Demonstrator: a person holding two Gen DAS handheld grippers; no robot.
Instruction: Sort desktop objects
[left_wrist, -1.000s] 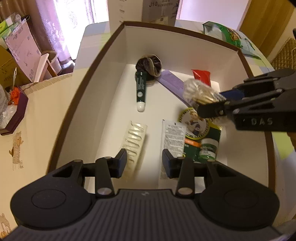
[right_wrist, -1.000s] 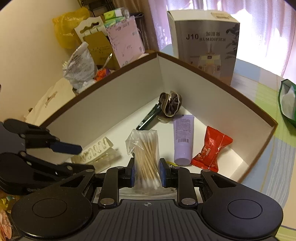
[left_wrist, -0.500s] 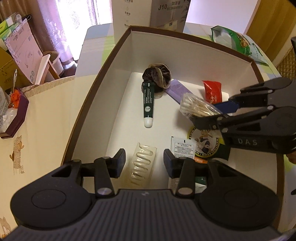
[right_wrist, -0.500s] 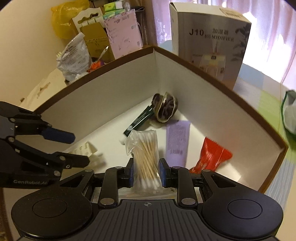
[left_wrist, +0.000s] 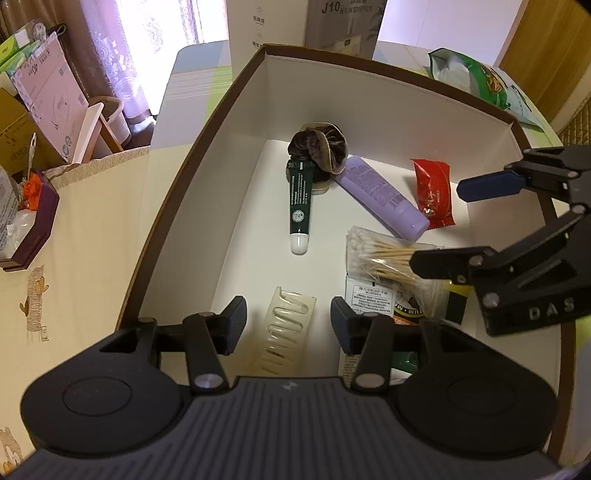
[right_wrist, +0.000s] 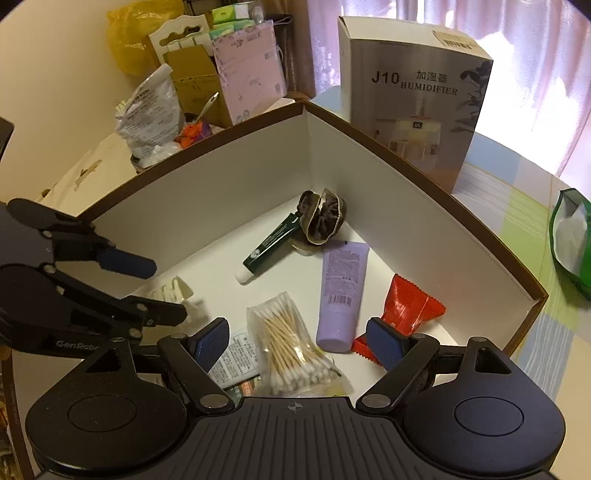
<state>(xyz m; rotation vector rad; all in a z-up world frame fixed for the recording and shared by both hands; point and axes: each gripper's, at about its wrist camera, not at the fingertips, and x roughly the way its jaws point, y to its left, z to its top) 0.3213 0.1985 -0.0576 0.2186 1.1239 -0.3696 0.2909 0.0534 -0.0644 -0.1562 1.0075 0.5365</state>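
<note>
A bag of cotton swabs (right_wrist: 291, 347) lies on the floor of the white box (right_wrist: 221, 192). My right gripper (right_wrist: 299, 345) hovers over it, its jaws opening wide and its pads clear of the bag. In the left wrist view the swab bag (left_wrist: 380, 254) rests partly on a white sachet (left_wrist: 369, 295). My left gripper (left_wrist: 288, 321) hangs above a clear blister tray (left_wrist: 284, 332), its jaws opening and gripping nothing. Also in the box are a green tube (left_wrist: 300, 206), a purple tube (left_wrist: 380, 195), a red packet (left_wrist: 432, 192) and a dark scrunchie (left_wrist: 321, 147).
A humidifier carton (right_wrist: 410, 96) stands just behind the box's far corner. A green bag (right_wrist: 569, 236) lies on the table to the right. Packs and cartons (right_wrist: 236, 74) crowd the left, beside a maroon tray (left_wrist: 29, 229).
My right gripper has opened and let go of the cotton swab bag, which now lies on the box floor. The left gripper's jaws have widened a little.
</note>
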